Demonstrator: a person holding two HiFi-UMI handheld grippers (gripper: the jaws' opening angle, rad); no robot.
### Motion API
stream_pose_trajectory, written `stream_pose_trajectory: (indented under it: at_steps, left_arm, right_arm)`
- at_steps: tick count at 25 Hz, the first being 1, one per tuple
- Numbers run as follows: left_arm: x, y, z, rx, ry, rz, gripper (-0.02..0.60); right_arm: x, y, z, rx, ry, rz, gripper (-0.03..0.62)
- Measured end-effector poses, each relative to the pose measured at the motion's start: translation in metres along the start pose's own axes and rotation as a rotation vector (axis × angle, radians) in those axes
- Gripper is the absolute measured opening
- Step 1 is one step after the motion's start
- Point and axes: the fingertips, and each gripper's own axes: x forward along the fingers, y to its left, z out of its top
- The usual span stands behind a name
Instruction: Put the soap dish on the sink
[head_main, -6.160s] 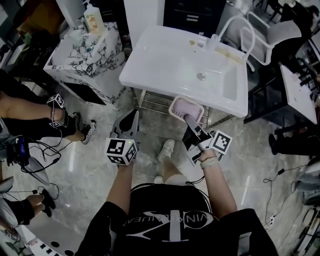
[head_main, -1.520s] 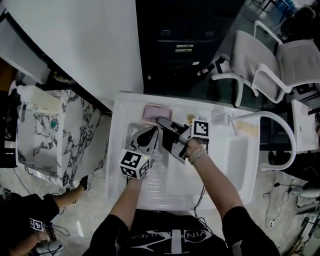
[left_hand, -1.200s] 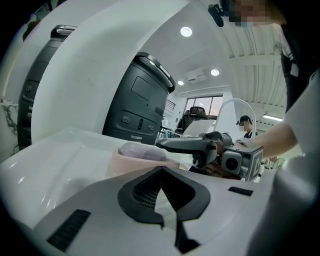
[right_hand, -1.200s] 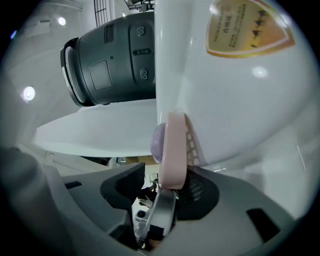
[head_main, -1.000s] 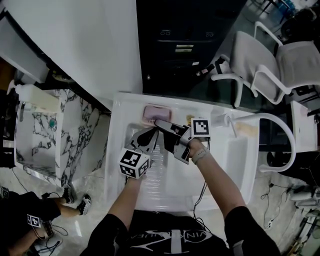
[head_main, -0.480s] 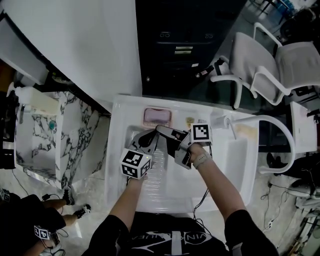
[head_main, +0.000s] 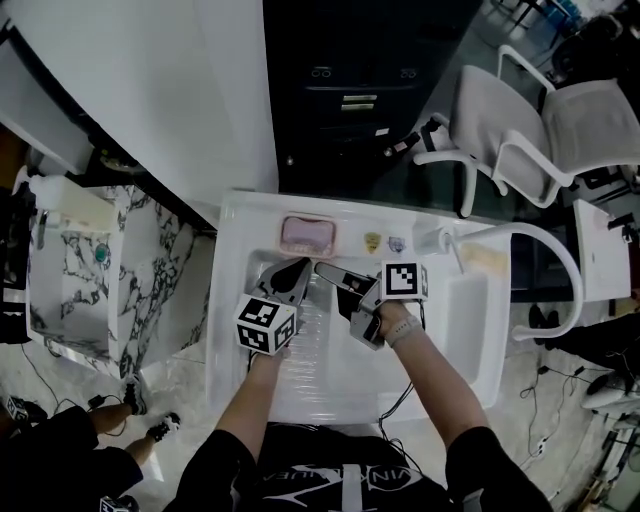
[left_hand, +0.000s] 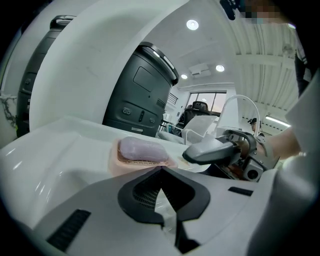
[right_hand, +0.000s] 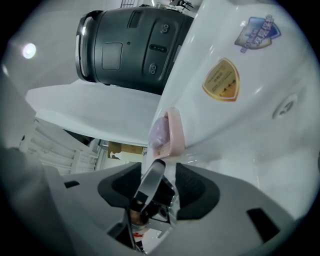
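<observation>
The pink soap dish (head_main: 307, 234), with a purple soap bar in it, rests on the back ledge of the white sink (head_main: 235, 330). In the left gripper view the soap dish (left_hand: 141, 153) lies just ahead. My right gripper (head_main: 335, 283) hovers over the basin a little short of the dish, open, its jaws having just been closing with nothing held. In the right gripper view the soap dish (right_hand: 169, 132) stands beyond the right gripper (right_hand: 167, 172), and the left gripper's tip shows through the gap. My left gripper (head_main: 292, 272) sits beside it, shut and empty.
Two stickers (head_main: 384, 242) and the faucet (head_main: 440, 240) sit on the ledge right of the dish. A black cabinet (head_main: 350, 90) stands behind the sink. A marbled stand (head_main: 90, 270) is at the left, white chairs (head_main: 540, 120) at the right.
The right gripper carried the dish from in front of the sink to the back ledge and let go. Over the last second it drew back from the dish, which stays put.
</observation>
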Motion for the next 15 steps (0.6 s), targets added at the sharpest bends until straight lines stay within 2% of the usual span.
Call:
stream_pose_trajectory:
  at_steps: [3, 4, 8, 13, 15]
  left_arm:
    - [-0.002, 0.0, 0.001, -0.004, 0.0, 0.003, 0.015]
    - [-0.002, 0.001, 0.002, -0.008, -0.001, 0.004, 0.015]
    - [-0.007, 0.001, 0.004, -0.035, 0.004, 0.008, 0.015]
    - [-0.018, -0.004, 0.015, 0.008, -0.019, 0.014, 0.014]
    - [-0.023, -0.005, 0.021, 0.022, -0.034, 0.022, 0.015]
  right_arm:
    - [-0.008, -0.003, -0.003, -0.067, -0.009, -0.041, 0.118]
    - [-0.01, -0.002, -0.002, -0.096, -0.019, -0.049, 0.094]
    - [-0.02, 0.005, 0.006, -0.279, -0.103, -0.069, 0.056]
    - [-0.032, 0.011, 0.007, -0.571, -0.152, -0.173, 0.043]
    - [-0.036, 0.016, 0.006, -0.655, -0.166, -0.201, 0.041]
